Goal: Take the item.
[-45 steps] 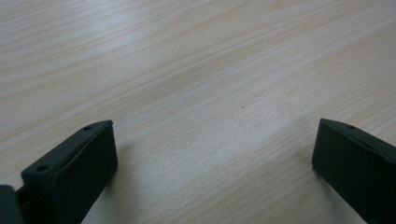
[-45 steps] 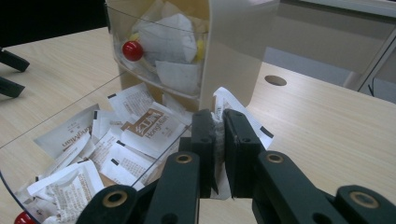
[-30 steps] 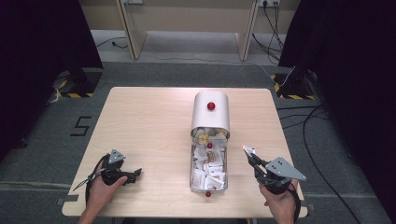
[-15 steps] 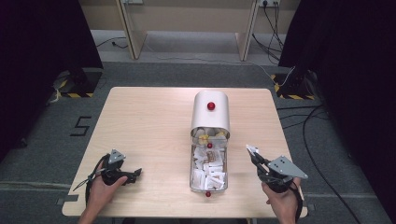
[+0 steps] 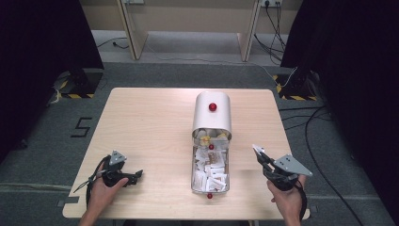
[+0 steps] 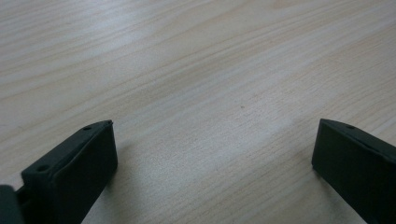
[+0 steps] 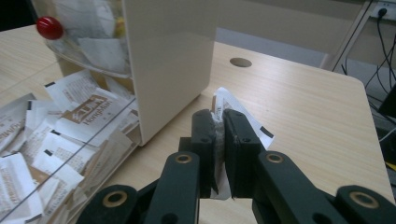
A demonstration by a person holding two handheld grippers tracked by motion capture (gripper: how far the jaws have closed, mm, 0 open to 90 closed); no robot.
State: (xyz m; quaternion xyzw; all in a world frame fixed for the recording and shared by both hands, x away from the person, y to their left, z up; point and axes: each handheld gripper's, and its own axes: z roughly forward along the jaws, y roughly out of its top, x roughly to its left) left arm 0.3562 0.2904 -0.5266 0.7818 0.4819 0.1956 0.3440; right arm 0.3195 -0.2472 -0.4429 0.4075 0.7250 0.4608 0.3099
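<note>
A cream box (image 5: 211,115) with a red knob stands mid-table, its clear drawer (image 5: 193,169) pulled out toward me and full of white and brown sachets (image 5: 210,172). To the right of the drawer, my right gripper (image 5: 258,153) is shut on one white sachet (image 5: 255,149). In the right gripper view the sachet (image 7: 258,127) sticks up between the closed jaws of my right gripper (image 7: 219,119), beside the box (image 7: 168,60) and the drawer's sachets (image 7: 79,109). My left gripper (image 5: 136,176) rests open at the front left. Bare wood lies between the jaws of that left gripper (image 6: 215,128).
The wooden table (image 5: 150,122) has a cable hole (image 7: 240,62) near its far right. Cables (image 5: 324,141) trail on the grey floor to the right. Desk legs (image 5: 129,28) stand beyond the far edge.
My right gripper has shifted slightly rightward, away from the drawer, still holding the sachet. The left gripper has not moved.
</note>
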